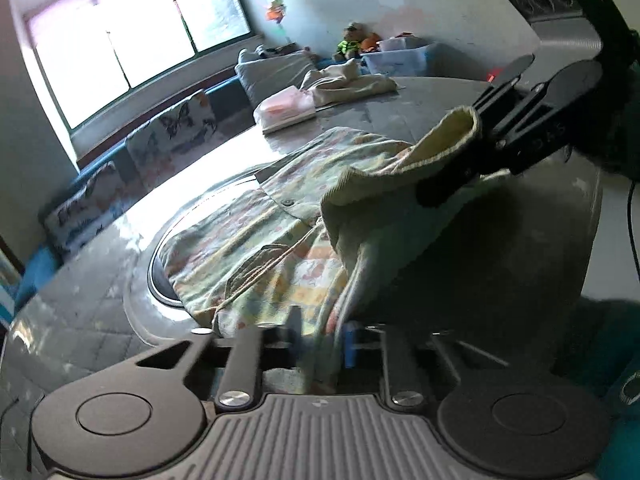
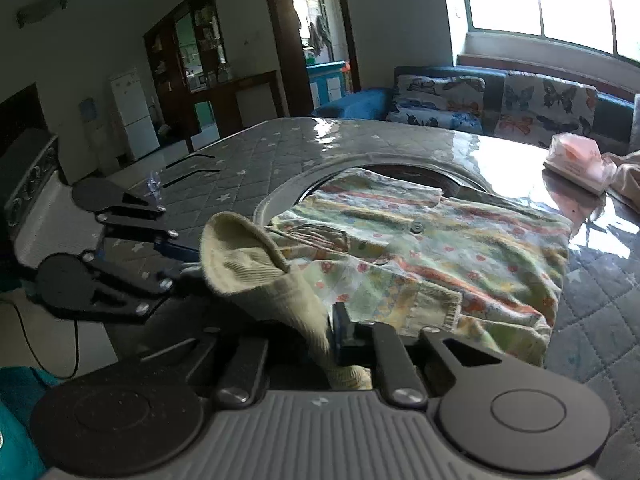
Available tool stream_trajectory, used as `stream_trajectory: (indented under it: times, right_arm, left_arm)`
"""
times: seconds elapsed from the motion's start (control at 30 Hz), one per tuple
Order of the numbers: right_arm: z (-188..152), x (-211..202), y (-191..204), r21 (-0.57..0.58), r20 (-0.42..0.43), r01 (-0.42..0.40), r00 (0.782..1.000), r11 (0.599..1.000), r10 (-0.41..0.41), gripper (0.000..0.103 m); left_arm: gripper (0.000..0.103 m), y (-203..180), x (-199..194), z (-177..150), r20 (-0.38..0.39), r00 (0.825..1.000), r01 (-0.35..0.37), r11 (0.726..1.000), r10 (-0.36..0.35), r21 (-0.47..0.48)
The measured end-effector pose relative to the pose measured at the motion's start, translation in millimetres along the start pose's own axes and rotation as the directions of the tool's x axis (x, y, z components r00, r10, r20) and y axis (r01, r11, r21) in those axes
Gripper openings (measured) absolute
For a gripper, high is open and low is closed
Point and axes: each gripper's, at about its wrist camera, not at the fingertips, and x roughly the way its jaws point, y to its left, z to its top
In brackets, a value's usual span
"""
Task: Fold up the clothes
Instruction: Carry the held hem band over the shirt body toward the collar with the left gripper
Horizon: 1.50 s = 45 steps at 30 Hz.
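Observation:
A pastel patterned child's shirt (image 1: 256, 208) with buttons lies spread on the grey quilted table (image 2: 260, 152). Its pale yellow ribbed edge (image 2: 248, 268) is lifted off the table and stretched between both grippers. In the left wrist view my left gripper (image 1: 320, 332) is shut on the near end of that edge. My right gripper (image 1: 448, 184) pinches the far end at the upper right. The right wrist view shows my right gripper (image 2: 340, 328) shut on the ribbed cloth, with the left gripper (image 2: 192, 264) clamping the other end at the left. The rest of the shirt (image 2: 460, 248) lies flat.
A pink tissue pack (image 1: 286, 108) and a crumpled beige cloth (image 1: 352, 82) lie at the table's far side. A round inset ring (image 1: 160, 280) sits under the shirt. A blue sofa with butterfly cushions (image 2: 480, 96) runs below the window. A cable hangs off the table's edge.

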Motion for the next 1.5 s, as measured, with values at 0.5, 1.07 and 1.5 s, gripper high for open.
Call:
stream_trajectory:
  times: [0.5, 1.07, 1.5]
  right_arm:
    - [-5, -70, 39, -0.055, 0.014, -0.082, 0.996, 0.995, 0.083, 0.006]
    - [100, -7, -17, -0.162, -0.032, -0.019, 0.999, 0.987, 0.014, 0.006]
    - [95, 113, -80, -0.037, -0.041, 0.143, 0.989, 0.989, -0.144, 0.022]
  left_arm:
    - [0.007, -9, -77, -6, 0.102, 0.978, 0.185, 0.982, -0.181, -0.035]
    - [0.007, 67, -11, 49, 0.138, 0.986, 0.11, 0.985, -0.092, -0.132]
    - [0.011, 118, 117, 45, -0.05, 0.997, 0.038, 0.949, -0.057, -0.311]
